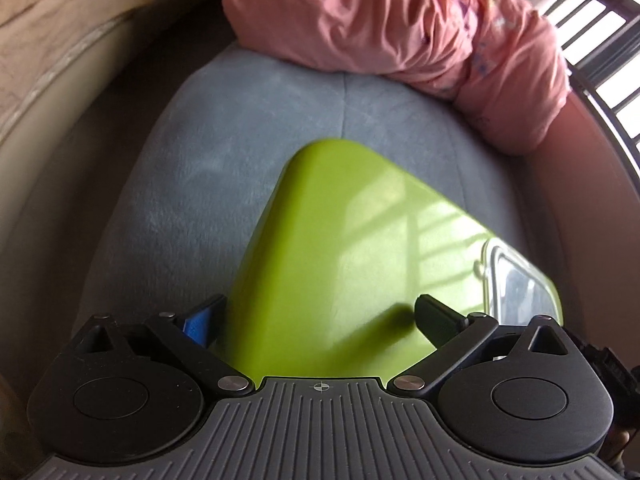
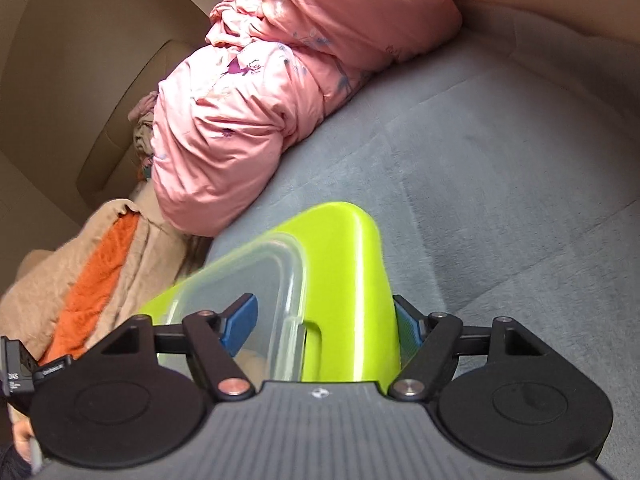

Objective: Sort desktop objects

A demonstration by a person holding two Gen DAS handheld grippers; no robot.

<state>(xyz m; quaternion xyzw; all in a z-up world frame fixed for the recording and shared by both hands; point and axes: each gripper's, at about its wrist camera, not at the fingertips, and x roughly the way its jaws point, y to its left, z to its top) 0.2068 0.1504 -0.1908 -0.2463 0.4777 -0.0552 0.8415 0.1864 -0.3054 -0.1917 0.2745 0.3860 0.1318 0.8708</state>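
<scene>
A lime-green plastic tray (image 1: 340,248) fills the middle of the left wrist view, over a grey-blue cushion (image 1: 200,160). A clear plastic lidded box (image 1: 516,280) rests on its right end. My left gripper (image 1: 316,318) has one finger outside the tray's left edge and one on top of it, jaws wide apart. In the right wrist view the tray (image 2: 352,264) and the clear box (image 2: 256,276) sit between my right gripper's (image 2: 324,324) blue pads (image 2: 240,322), one pad inside the box, the other against the tray's outer side.
A bundled pink quilt (image 1: 400,20) lies at the back of the cushion; it also shows in the right wrist view (image 2: 260,112). A tan and orange blanket (image 2: 92,264) lies to the left. A barred window (image 1: 600,40) is at the right.
</scene>
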